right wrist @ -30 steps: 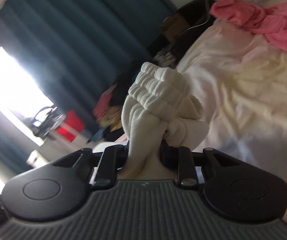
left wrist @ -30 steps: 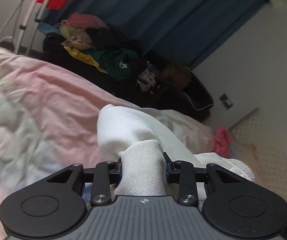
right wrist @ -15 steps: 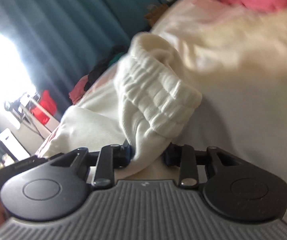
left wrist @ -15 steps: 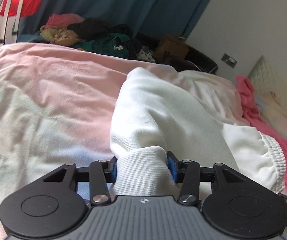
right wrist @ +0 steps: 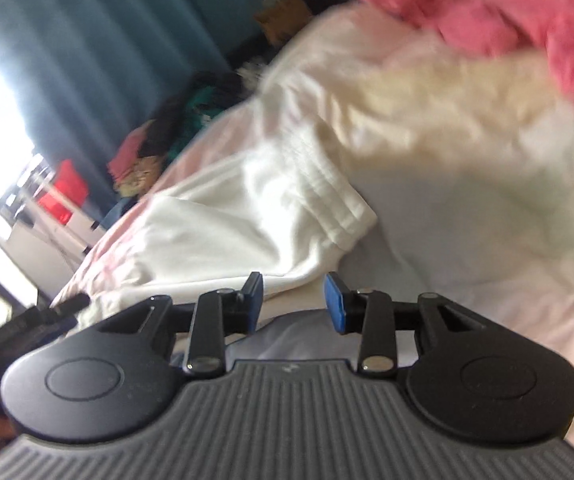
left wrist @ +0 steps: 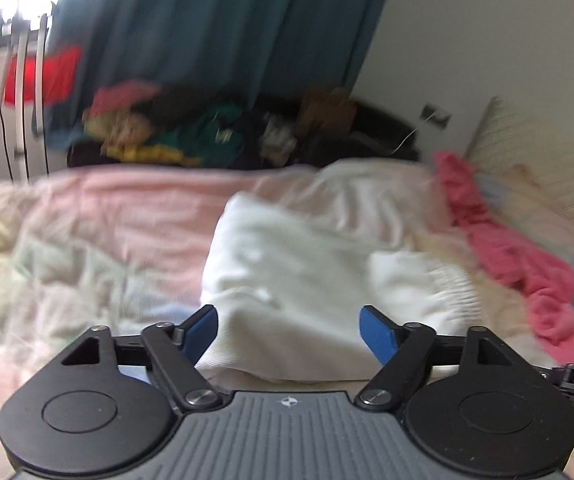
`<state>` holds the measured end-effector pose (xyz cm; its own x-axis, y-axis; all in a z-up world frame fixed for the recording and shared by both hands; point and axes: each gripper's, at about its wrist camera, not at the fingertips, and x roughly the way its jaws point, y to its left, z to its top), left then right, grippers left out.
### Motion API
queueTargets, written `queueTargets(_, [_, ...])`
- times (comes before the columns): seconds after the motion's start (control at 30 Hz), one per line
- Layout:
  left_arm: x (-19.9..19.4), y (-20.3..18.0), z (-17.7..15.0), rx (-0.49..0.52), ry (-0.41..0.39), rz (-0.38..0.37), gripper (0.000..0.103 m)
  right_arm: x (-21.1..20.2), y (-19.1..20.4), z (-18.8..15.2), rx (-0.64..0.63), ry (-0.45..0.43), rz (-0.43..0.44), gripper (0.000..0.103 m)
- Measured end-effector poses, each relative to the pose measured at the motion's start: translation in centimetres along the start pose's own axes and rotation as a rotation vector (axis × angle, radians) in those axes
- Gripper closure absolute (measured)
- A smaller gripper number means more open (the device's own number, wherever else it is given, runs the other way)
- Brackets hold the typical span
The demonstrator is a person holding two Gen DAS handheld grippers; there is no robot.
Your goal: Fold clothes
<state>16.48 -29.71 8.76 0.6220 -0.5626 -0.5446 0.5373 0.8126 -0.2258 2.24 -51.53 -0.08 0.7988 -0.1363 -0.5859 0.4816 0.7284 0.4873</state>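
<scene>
From your left wrist, the white pants (left wrist: 287, 280) lie folded and soft on the pastel quilt (left wrist: 87, 240), with your left gripper (left wrist: 289, 330) spread wide and empty. From your right wrist, their ribbed elastic waistband (right wrist: 327, 188) lies ahead of the right gripper (right wrist: 293, 300), moderately parted, gripping nothing.

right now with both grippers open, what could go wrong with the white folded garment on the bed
1. The white ribbed-cuff garment lies on a soft, rumpled pastel duvet, so its fold could slump or spread.
2. The open left gripper has blue pads either side of the cloth; moving off might snag an edge.
3. The open right gripper sits at the hem near the elastic waistband and could drag it.
</scene>
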Motion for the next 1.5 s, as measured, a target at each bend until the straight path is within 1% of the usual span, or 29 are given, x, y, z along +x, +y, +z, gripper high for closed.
queueTargets(0.07, [-3.8,-1.5,0.6,0.027,-0.03,-0.011,0.023,-3.1,1.1,0.0,-0.047,-0.032,0.017,0.065])
queueTargets(0.13, [-7.7,-3.0,0.9,0.063,-0.068,-0.009,0.019,-6.0,2.2,0.2,-0.088,-0.064,0.048,0.065])
queueTargets(0.17, [-9.4,-3.6,0.9,0.086,-0.092,0.006,0.015,-7.5,2.8,0.1,-0.11,-0.078,0.054,0.065])
queueTargets(0.27, [-14.5,-5.3,0.6,0.144,-0.155,0.049,0.015,-11.6,4.7,-0.3,-0.171,-0.116,0.07,0.065])
queueTargets(0.33, [-17.2,-6.0,0.0,0.158,-0.174,0.062,0.013,-14.3,5.8,-0.7,-0.201,-0.138,0.085,0.065])
queueTargets(0.37, [-18.7,-6.4,-0.4,0.162,-0.181,0.065,0.008,-15.7,6.4,-0.9,-0.213,-0.148,0.095,0.065])
queueTargets(0.4, [-19.9,-6.7,-0.7,0.165,-0.188,0.071,0.0,-17.0,6.9,-1.1,-0.224,-0.157,0.104,0.06])
queueTargets(0.43, [-21.3,-7.0,-1.2,0.168,-0.208,0.071,0.0,-18.0,7.2,-1.6,-0.238,-0.177,0.111,0.054])
queueTargets(0.47, [-22.5,-7.2,-1.7,0.168,-0.224,0.064,0.0,-19.1,7.6,-2.1,-0.251,-0.196,0.118,0.04])
queueTargets(0.5, [-23.6,-7.4,-2.1,0.169,-0.229,0.055,0.0,-20.1,7.9,-2.6,-0.265,-0.216,0.125,0.022])
queueTargets(0.53, [-24.7,-7.5,-2.5,0.174,-0.232,0.043,0.0,-21.1,8.3,-3.1,-0.278,-0.235,0.132,0.015])
queueTargets(0.57, [-25.5,-7.7,-2.9,0.182,-0.239,0.035,0.0,-22.0,8.6,-3.8,-0.305,-0.26,0.13,0.01])
queueTargets(0.6, [-26.3,-7.9,-3.4,0.189,-0.247,0.032,0.0,-22.6,8.9,-4.3,-0.327,-0.278,0.125,0.011])
queueTargets(0.7, [-28.7,-8.2,-5.2,0.208,-0.273,0.073,0.0,-23.8,9.3,-5.7,-0.36,-0.297,0.128,0.01])
queueTargets(0.73, [-29.1,-8.1,-5.8,0.201,-0.273,0.079,0.0,-24.2,9.4,-6.2,-0.363,-0.307,0.135,0.01])
queueTargets(0.83, [-29.6,-7.3,-7.0,0.175,-0.238,0.094,0.0,-24.4,9.5,-7.8,-0.393,-0.341,0.127,0.01])
queueTargets(0.93, [-29.8,-6.3,-8.5,0.167,-0.254,0.13,0.0,-23.9,9.2,-9.5,-0.401,-0.366,0.122,0.01])
queueTargets(1.03, [-29.3,-4.9,-9.9,0.137,-0.249,0.135,0.0,-23.3,9.0,-11.2,-0.415,-0.385,0.115,0.01])
queueTargets(1.13, [-29.0,-3.7,-11.0,0.105,-0.251,0.135,0.0,-22.4,8.9,-12.5,-0.425,-0.389,0.107,0.01])
queueTargets(1.23, [-28.5,-2.8,-11.9,0.08,-0.249,0.128,0.0,-21.3,8.7,-13.5,-0.419,-0.375,0.093,0.01])
queueTargets(1.33, [-27.9,-2.4,-12.4,0.073,-0.249,0.142,0.0,-20.3,9.0,-14.1,-0.412,-0.361,0.07,0.01])
queueTargets(1.4, [-27.7,-2.3,-12.6,0.072,-0.26,0.149,0.0,-19.8,9.0,-14.3,-0.409,-0.379,0.045,0.01])
queueTargets(1.5, [-27.3,-2.0,-12.7,0.074,-0.273,0.153,0.0,-19.0,9.2,-14.6,-0.41,-0.376,0.033,0.011])
